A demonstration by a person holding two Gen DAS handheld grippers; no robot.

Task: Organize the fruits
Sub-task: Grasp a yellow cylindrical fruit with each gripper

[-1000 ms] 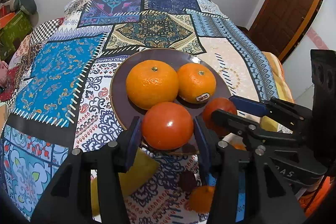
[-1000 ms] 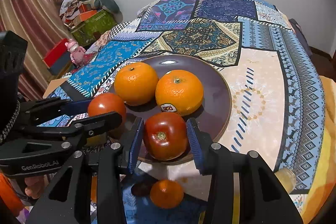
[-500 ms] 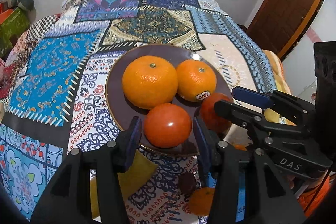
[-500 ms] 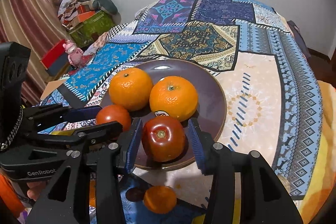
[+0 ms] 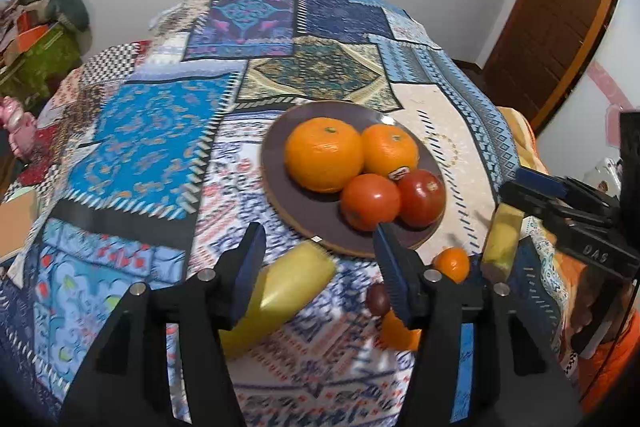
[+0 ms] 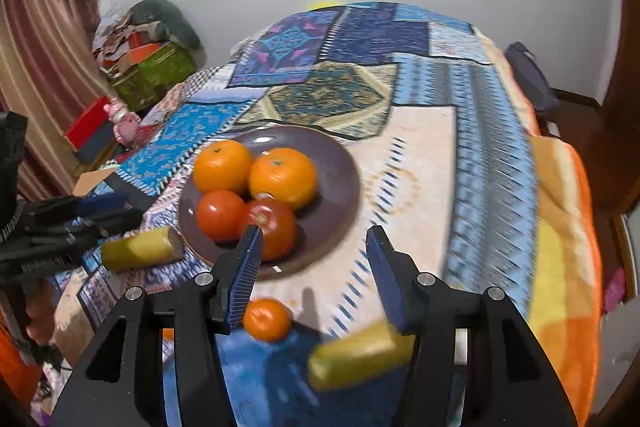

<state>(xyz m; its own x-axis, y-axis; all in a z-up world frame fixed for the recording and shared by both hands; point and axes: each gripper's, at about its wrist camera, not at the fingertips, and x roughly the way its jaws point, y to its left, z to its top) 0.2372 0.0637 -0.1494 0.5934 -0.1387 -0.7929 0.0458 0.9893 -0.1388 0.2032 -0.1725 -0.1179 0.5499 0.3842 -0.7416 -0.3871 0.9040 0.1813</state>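
Two oranges [image 5: 324, 159], two tomatoes [image 5: 370, 201] sitting on plate [image 5: 280, 167]; left gripper [image 5: 316, 255] and right gripper [image 6: 314, 253] gaping wide, holding nothing.

Not much lettering to be had here. In the left wrist view, pale letters reading "DAS" stand on the black body of the right gripper [image 5: 560, 203]. The smaller orange [image 5: 390, 149] wears a little sticker, too small to read. In the right wrist view, the print on the left gripper [image 6: 84, 215] is blurred beyond reading.
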